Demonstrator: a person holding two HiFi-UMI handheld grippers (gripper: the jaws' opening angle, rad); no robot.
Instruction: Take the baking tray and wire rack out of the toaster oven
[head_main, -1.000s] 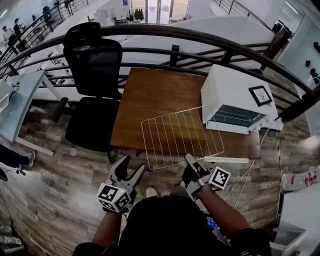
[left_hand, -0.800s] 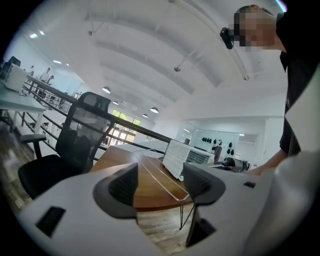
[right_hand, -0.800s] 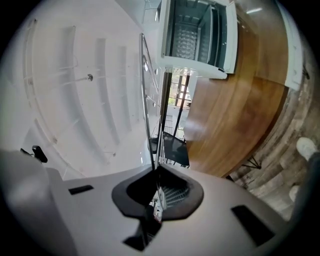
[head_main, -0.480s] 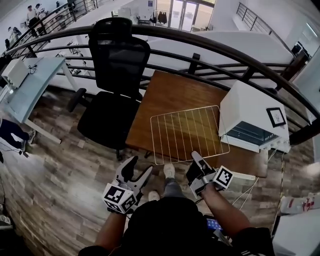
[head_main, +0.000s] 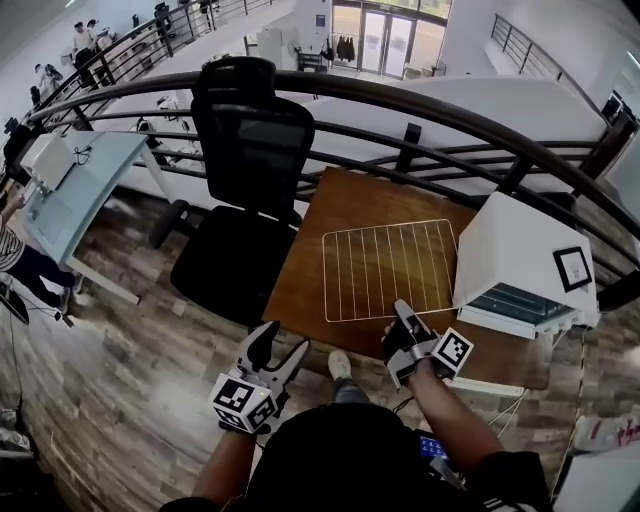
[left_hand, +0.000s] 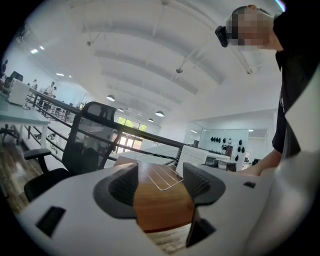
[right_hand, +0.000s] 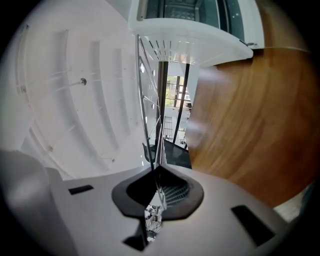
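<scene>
1. The left gripper (head_main: 279, 345) hangs off the near left corner of the tabletop (head_main: 300, 292). Its fingers are spread wide with nothing between them; only bare wood and the rack's corner show beyond the gap. It takes no part in the work at this point.
2. The wire rack (head_main: 388, 268) is fully out of the toaster oven (head_main: 515, 250). It lies flat over the middle of the tabletop, just left of the oven. Whether it rests on the wood or is carried just above it, I cannot tell.
3. The right gripper (head_main: 403, 312) has its fingers pressed together, pinching the wire at the rack's near edge, so the rack has not been let go.
4. The toaster oven sits at the right end of the tabletop, its glass front facing the near side. No baking tray shows in any view, neither on the tabletop nor clearly inside the oven.
5. Judging from this, the rack half is nearly done and only needs releasing. The tray half seems to remain, unless the tray lies out of view.
</scene>
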